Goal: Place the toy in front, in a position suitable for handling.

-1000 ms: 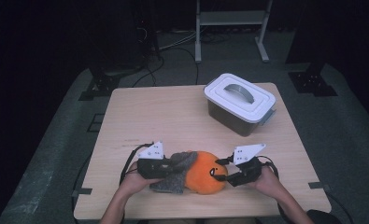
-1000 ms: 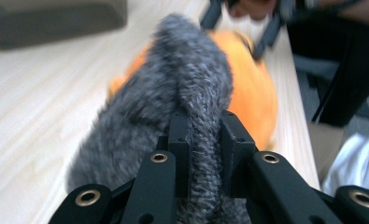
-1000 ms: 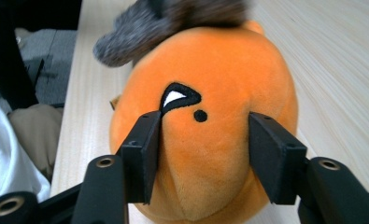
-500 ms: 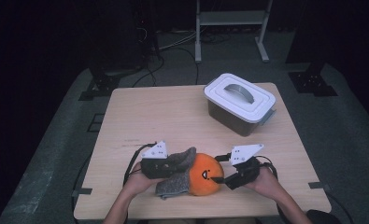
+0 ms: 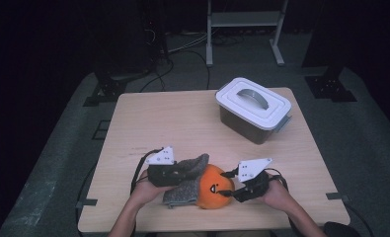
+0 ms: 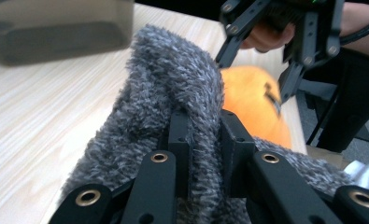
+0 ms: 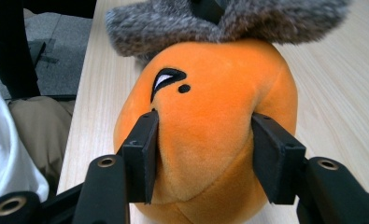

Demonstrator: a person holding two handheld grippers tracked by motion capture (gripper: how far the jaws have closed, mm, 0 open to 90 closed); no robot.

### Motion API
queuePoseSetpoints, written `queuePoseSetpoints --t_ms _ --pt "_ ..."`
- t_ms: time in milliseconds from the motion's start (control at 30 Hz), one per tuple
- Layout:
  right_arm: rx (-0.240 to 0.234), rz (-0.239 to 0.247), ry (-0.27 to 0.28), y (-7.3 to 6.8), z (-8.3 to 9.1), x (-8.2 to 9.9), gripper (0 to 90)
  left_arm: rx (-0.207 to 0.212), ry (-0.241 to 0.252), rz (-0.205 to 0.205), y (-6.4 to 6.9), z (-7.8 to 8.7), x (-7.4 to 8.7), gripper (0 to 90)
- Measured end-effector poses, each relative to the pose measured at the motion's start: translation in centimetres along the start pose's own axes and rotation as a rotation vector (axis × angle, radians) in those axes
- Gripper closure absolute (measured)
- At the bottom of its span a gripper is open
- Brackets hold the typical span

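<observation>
The orange plush (image 5: 213,186) lies near the near edge of the table (image 5: 182,118), about midway between the person's two hands, with a grey fuzzy cloth (image 5: 188,178) draped over its left side. A small black face mark shows on the plush's top in the high view.

The left gripper (image 5: 169,174) lies just left of the plush, its jaws closed tight on a fold of the cloth; in the left gripper view the two black jaws pinch the grey pile (image 6: 182,93) between them, with the plush (image 6: 252,102) behind it and the right gripper (image 6: 285,56) farther off.

The right gripper (image 5: 238,190) comes in from the right side of the plush. In the right gripper view its jaws stand on either side of the plush (image 7: 210,126), pads pressing into the orange body, which bulges between them. These jaws have just been closing, with the plush between them. The cloth (image 7: 219,21) lies over the plush's far end there.

A box (image 5: 252,109) with a white handled lid stands on the far right part of the table, well apart from the plush and both grippers.
</observation>
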State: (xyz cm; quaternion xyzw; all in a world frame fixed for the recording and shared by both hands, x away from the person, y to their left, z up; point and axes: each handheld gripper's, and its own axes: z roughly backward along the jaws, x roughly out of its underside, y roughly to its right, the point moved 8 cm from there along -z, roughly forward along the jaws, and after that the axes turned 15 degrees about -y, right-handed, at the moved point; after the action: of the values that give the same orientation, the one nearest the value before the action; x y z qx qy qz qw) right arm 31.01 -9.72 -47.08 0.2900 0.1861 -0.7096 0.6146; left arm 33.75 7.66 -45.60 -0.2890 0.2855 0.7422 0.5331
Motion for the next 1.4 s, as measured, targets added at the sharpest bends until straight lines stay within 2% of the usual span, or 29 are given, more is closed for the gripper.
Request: queuePoseSetpoints --t_ms 133,233,300,333,367,400,433,500,567,600,667,700,733,767,800,867,900,933,967,1000,1033,1067,1100,1133,1200,1233,1300,1333,1400 --pt "0.001 0.008 -0.019 0.2 0.4 0.7 45.5 -0.043 -0.051 0.025 -1.0 0.3 1.4 77.3" --pt "0.000 0.009 -0.021 0.3 0.5 0.9 45.5 -0.049 -0.052 0.045 -1.5 0.4 1.7 77.4" --pt "-0.008 0.001 -0.020 0.4 0.5 0.9 45.5 -0.039 -0.040 0.055 -1.5 0.4 1.7 77.4" --pt "-0.008 0.006 -0.019 0.4 0.4 0.9 45.4 -0.035 -0.020 0.044 -1.2 0.5 1.1 77.4" --pt "-0.008 0.006 -0.019 0.4 0.4 0.9 45.4 -0.035 -0.020 0.044 -1.2 0.5 1.1 77.4" --pt "-0.006 0.016 -0.017 0.3 0.4 0.7 45.3 -0.019 0.008 0.017 -0.6 0.6 0.2 77.3" --pt "-0.006 0.016 -0.017 0.3 0.4 0.7 45.3 -0.019 0.008 0.017 -0.6 0.6 0.2 77.3" --pt "-0.001 0.024 -0.013 0.3 0.3 0.4 44.6 0.001 0.021 -0.008 0.1 0.4 -0.5 77.3" --pt "0.008 0.026 -0.019 0.3 0.2 0.3 41.9 0.009 0.010 -0.013 0.4 0.1 -0.6 77.3" --pt "0.018 0.008 -0.023 0.6 0.3 0.3 34.9 0.006 -0.015 -0.013 0.3 0.0 -0.3 77.4" --pt "0.012 -0.035 -0.012 1.0 0.7 0.4 31.2 0.006 -0.031 -0.007 0.2 0.1 0.0 77.4" --pt "0.012 -0.035 -0.012 1.0 0.7 0.4 31.2 0.006 -0.031 -0.007 0.2 0.1 0.0 77.4" --pt "0.006 -0.061 0.003 1.3 1.0 0.5 30.6 -0.001 -0.051 0.001 -0.1 0.1 0.7 77.4" --pt "0.006 -0.061 0.003 1.3 1.0 0.5 30.6 -0.001 -0.051 0.001 -0.1 0.1 0.7 77.4" --pt "0.003 -0.079 0.011 1.5 1.1 0.7 29.4 0.007 -0.052 0.015 -0.4 0.3 1.0 77.4" --pt "-0.010 -0.113 0.018 1.6 0.9 0.8 28.3 0.012 -0.051 0.014 -0.4 0.4 1.1 77.4" --pt "-0.010 -0.113 0.018 1.6 0.9 0.8 28.3 0.012 -0.051 0.014 -0.4 0.4 1.1 77.3" --pt "-0.056 -0.154 0.014 1.6 0.4 0.7 35.0 0.009 -0.049 0.011 -0.3 0.4 0.8 77.3" --pt "-0.056 -0.154 0.014 1.6 0.4 0.7 35.0 0.009 -0.049 0.011 -0.3 0.4 0.8 77.4" --pt "-0.056 -0.151 0.015 1.5 0.3 0.6 47.2 -0.001 -0.042 -0.008 0.1 0.7 0.1 77.4" --pt "-0.042 -0.133 0.008 1.5 0.6 0.5 50.9 -0.003 -0.033 -0.021 0.4 0.9 -0.3 77.4" --pt "-0.036 -0.120 0.009 1.4 0.9 0.2 52.6 -0.004 -0.022 -0.038 0.8 1.2 -0.8 77.3" --pt "-0.031 -0.109 0.016 1.3 1.2 -0.1 53.3 -0.004 -0.022 -0.038 0.8 1.2 -0.8 77.4" --pt "-0.025 -0.100 0.021 1.1 1.4 -0.4 53.8 0.009 0.011 -0.058 1.6 1.4 -1.8 77.4" --pt "0.007 -0.044 0.002 0.6 1.4 -0.9 54.1 0.020 0.002 -0.088 2.3 1.1 -2.4 77.4" --pt "0.007 -0.044 0.002 0.6 1.4 -0.9 54.1 0.020 0.002 -0.088 2.3 1.1 -2.4 77.4" --pt "0.024 -0.014 -0.017 0.2 1.2 -1.1 55.7 0.020 -0.015 -0.090 2.4 0.5 -2.3 77.4" --pt "0.027 -0.009 -0.022 0.3 1.3 -1.0 56.2 0.022 -0.023 -0.069 1.9 0.2 -1.8 77.8" --pt "0.021 -0.024 -0.021 0.5 1.5 -0.7 56.8 0.017 -0.029 -0.054 1.4 0.3 -1.3 77.9"
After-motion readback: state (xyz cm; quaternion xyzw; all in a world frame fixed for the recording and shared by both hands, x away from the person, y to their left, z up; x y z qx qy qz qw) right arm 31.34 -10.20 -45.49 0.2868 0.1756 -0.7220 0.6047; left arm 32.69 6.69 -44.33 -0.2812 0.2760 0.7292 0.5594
